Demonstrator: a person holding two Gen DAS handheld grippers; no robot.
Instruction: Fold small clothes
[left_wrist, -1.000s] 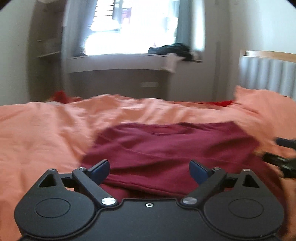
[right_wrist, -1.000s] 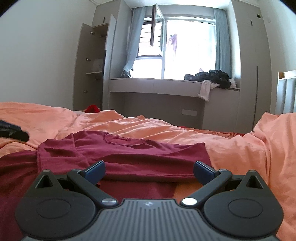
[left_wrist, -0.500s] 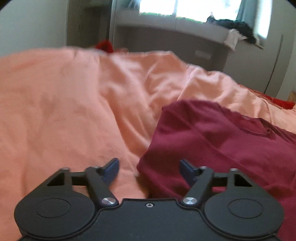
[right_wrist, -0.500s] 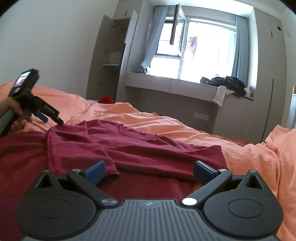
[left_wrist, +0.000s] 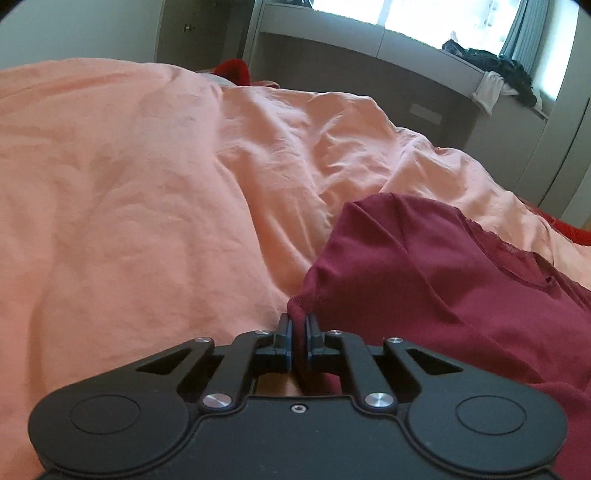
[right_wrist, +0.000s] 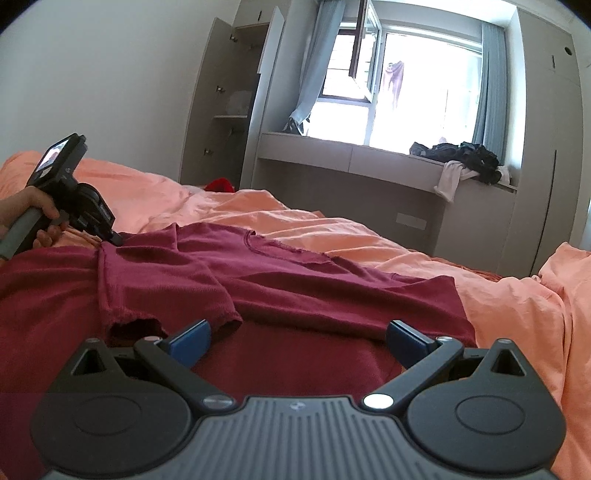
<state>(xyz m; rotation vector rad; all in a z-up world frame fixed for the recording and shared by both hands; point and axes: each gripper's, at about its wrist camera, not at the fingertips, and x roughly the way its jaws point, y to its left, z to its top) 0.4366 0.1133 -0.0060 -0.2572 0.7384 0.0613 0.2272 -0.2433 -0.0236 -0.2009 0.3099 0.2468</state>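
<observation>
A dark red T-shirt (right_wrist: 295, 280) lies spread on the orange bedding, one sleeve (right_wrist: 159, 291) folded inward over the body. My left gripper (left_wrist: 298, 325) is shut on the left shoulder edge of the T-shirt (left_wrist: 424, 280); it also shows at the left of the right wrist view (right_wrist: 114, 238), held by a hand. My right gripper (right_wrist: 297, 338) is open and empty, low over the shirt's middle, with the folded sleeve's cuff by its left finger.
The orange duvet (left_wrist: 147, 184) covers the bed in rumpled folds. A small red garment (right_wrist: 219, 184) lies at the bed's far edge. A window bench (right_wrist: 369, 155) carries a pile of dark clothes (right_wrist: 461, 157). An open wardrobe (right_wrist: 229, 103) stands at the left.
My left gripper has swung left to the shirt's shoulder edge and closed on it. My right gripper has stayed open over the shirt, tilting its view slightly upward.
</observation>
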